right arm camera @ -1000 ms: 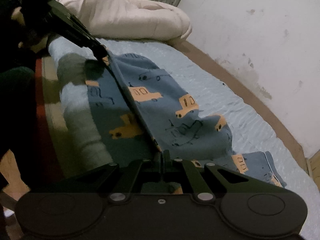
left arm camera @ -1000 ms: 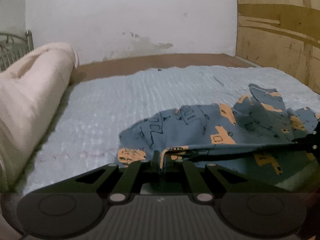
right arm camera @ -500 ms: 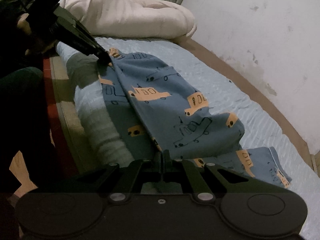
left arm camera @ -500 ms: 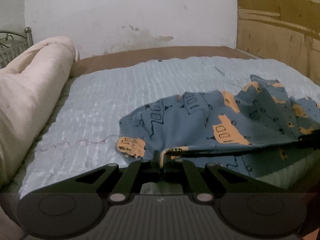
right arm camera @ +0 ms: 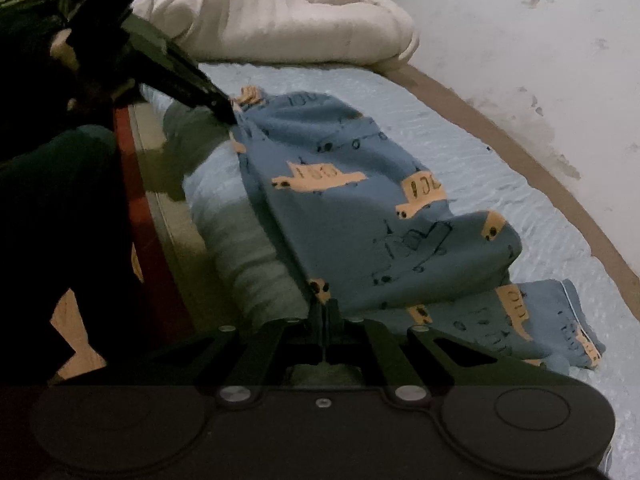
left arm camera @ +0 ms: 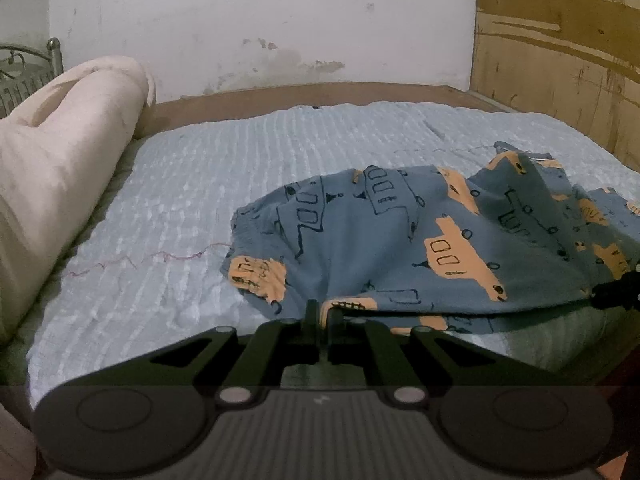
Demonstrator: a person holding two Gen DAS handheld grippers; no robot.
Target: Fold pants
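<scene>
The blue pants (left arm camera: 360, 240) with orange vehicle prints lie spread on the light blue bed cover (left arm camera: 200, 184). Their near edge is stretched taut between my two grippers. My left gripper (left arm camera: 324, 312) pinches an orange-printed corner of that edge; its jaws are opening slightly with the cloth still between them. In the right wrist view the same left gripper (right arm camera: 226, 114) shows at the upper left, on the pants (right arm camera: 352, 208). My right gripper (right arm camera: 325, 308) is shut on the other end of the edge. Its tip (left arm camera: 600, 296) enters the left wrist view at the right.
A rolled cream duvet (left arm camera: 52, 152) lies along the head of the bed by a metal headboard (left arm camera: 24, 76). A wooden board (left arm camera: 560, 60) stands at the foot. The bed's red side rail (right arm camera: 132, 184) and a person's dark clothing are at the near side.
The pants have settled flatter and further onto the cover, with the taut edge lower. Both grippers keep hold of the edge and have tipped slightly downward.
</scene>
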